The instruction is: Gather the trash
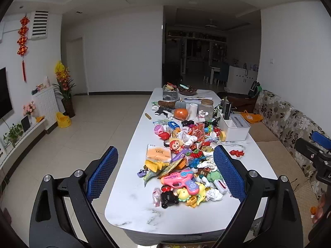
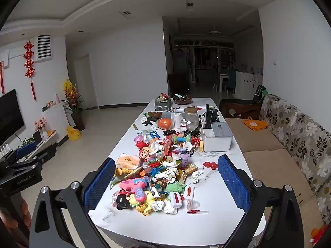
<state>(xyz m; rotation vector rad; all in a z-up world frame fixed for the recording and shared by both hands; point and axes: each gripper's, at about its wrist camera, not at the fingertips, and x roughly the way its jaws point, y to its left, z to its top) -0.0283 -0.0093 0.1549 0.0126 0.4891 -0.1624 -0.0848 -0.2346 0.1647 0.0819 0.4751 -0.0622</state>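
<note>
1. Left gripper [image 1: 165,175]: jaws spread wide, nothing between them, held back off the near end of the white marble-look table [image 1: 132,210]. Right gripper [image 2: 165,181]: likewise spread and empty. Judgement: both are poised for a survey of the pile, with no target chosen yet.
2. Task items: crumpled white tissue wads lie mixed into the toy heap. One wad [image 1: 214,194] sits at 5 o'clock of the pink toy gun [image 1: 182,180]; in the right view two wads [image 2: 163,205] lie at the heap's near edge, and another [image 2: 196,175] lies at 1 o'clock from them, on bare tabletop.
3. No bin or bag is visible in either view, so the drop site cannot be told.
4. Open room: a bare strip of tabletop runs along the near rim and along the left edge, past the orange tissue pack [image 1: 158,154]. Judgement: the near-edge wads give the cleanest approach.
5. At 1 o'clock the white organiser box [image 2: 217,142] hems in the right side; the sofa [image 2: 289,136] runs alongside the table there.
</note>
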